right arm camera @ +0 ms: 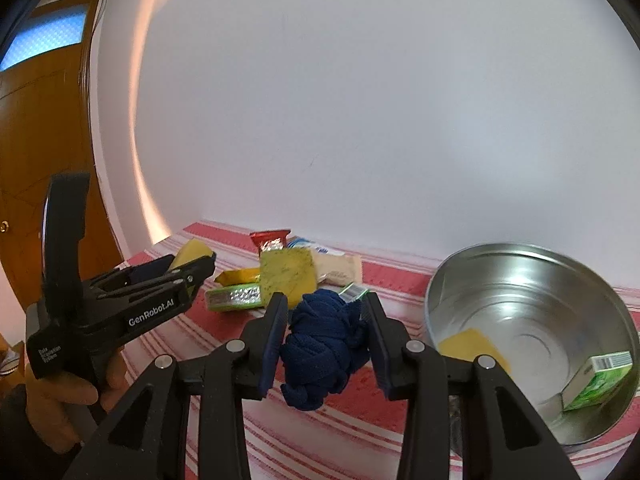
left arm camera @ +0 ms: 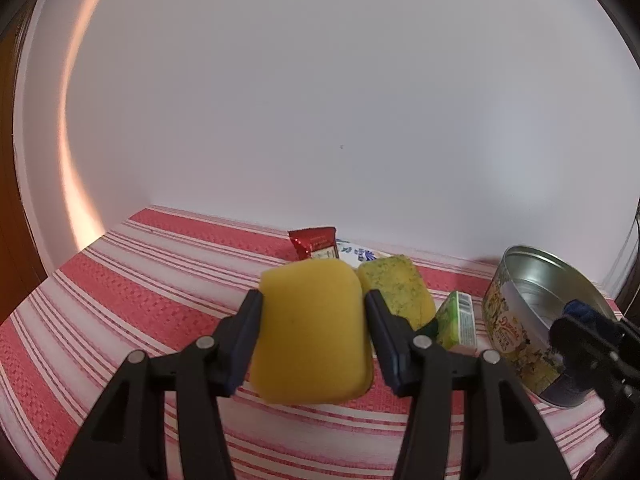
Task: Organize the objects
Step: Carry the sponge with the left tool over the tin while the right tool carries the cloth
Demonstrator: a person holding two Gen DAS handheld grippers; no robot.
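While the left gripper [left arm camera: 312,320] clamps a plain yellow sponge [left arm camera: 310,330] between its two black pads and holds it clear of the red-and-white striped tablecloth [left arm camera: 120,280], the right gripper [right arm camera: 324,332] is clenched on a knotted bundle of dark blue cord [right arm camera: 322,344], also lifted off the table.

From the right wrist view, the round metal tin [right arm camera: 532,344] stands open on the table to the right of the blue bundle. Inside it a thin yellow piece [right arm camera: 476,350] lies on the floor of the tin and a small green-and-white carton [right arm camera: 598,380] leans against the near right wall. The left wrist view shows the tin's outer wall printed with a yellow patterned label [left arm camera: 516,332].

Loose things sit in a cluster toward the wall. A second sponge, yellow with green speckles [left arm camera: 396,288], lies just behind the held one. A green box with a barcode [left arm camera: 458,322] lies beside it, between that sponge and the tin. Farther back a red foil packet [left arm camera: 314,242] stands against the white wall, and a white-and-blue packet [left arm camera: 362,254] lies next to it. A yellow wrapper [right arm camera: 238,276] and a pale beige pack [right arm camera: 338,270] show in the right wrist view, near the speckled sponge.

A hand [right arm camera: 72,388] grips the left gripper's handle at the left edge of that view, with a wooden door [right arm camera: 44,128] behind it.
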